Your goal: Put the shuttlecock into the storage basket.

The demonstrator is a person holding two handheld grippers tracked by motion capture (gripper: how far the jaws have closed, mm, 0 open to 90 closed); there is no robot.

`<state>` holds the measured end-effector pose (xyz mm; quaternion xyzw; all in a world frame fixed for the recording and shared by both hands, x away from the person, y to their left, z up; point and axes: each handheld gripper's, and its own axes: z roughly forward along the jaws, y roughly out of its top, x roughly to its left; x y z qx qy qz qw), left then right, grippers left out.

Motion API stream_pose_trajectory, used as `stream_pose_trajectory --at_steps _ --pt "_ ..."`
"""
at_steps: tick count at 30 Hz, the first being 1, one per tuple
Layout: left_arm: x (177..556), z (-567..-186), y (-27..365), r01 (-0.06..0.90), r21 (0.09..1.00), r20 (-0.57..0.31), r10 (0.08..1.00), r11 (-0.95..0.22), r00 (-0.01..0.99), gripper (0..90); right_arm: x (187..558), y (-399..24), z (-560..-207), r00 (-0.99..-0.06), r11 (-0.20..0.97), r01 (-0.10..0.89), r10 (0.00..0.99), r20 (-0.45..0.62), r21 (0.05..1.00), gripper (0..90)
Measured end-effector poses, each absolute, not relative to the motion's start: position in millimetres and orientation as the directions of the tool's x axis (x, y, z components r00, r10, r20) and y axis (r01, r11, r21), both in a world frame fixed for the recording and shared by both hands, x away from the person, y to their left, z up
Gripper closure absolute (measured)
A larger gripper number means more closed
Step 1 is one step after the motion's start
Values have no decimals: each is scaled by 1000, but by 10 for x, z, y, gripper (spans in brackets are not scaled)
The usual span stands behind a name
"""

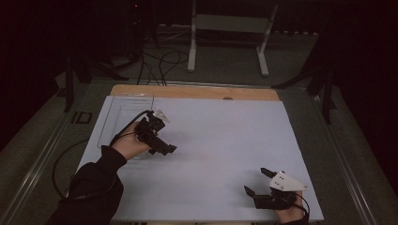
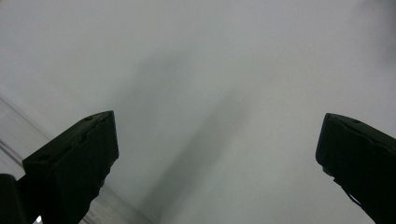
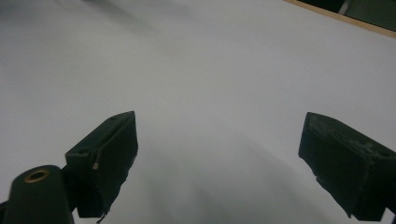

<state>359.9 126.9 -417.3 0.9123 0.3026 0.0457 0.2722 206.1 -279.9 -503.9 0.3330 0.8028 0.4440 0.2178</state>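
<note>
The left gripper [image 1: 162, 143] hovers above the left half of the white surface [image 1: 216, 140], right at the near right corner of a clear plastic tray [image 1: 123, 110] that lies flat by the surface's left edge, toward the far corner. In the left gripper view its jaws stand wide apart and hold nothing, with only bare surface between them and a sliver of the tray's rim [image 2: 14, 140] at the left. The right gripper [image 1: 257, 182] rests near the near right corner, jaws likewise spread wide and empty.

This looks like the approach to the tray. The next move likely calls for turning the left gripper toward the tray's rim and closing the jaws over that thin wall.
</note>
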Motion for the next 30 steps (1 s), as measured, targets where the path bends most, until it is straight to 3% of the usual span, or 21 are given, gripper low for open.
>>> stream_pose_trajectory --at_steps 30 --pt "3366 -4416 1109 468 562 -110 499 -682 860 1 2059 -2803 -5036 -683 379 343 729 -49 860 117"
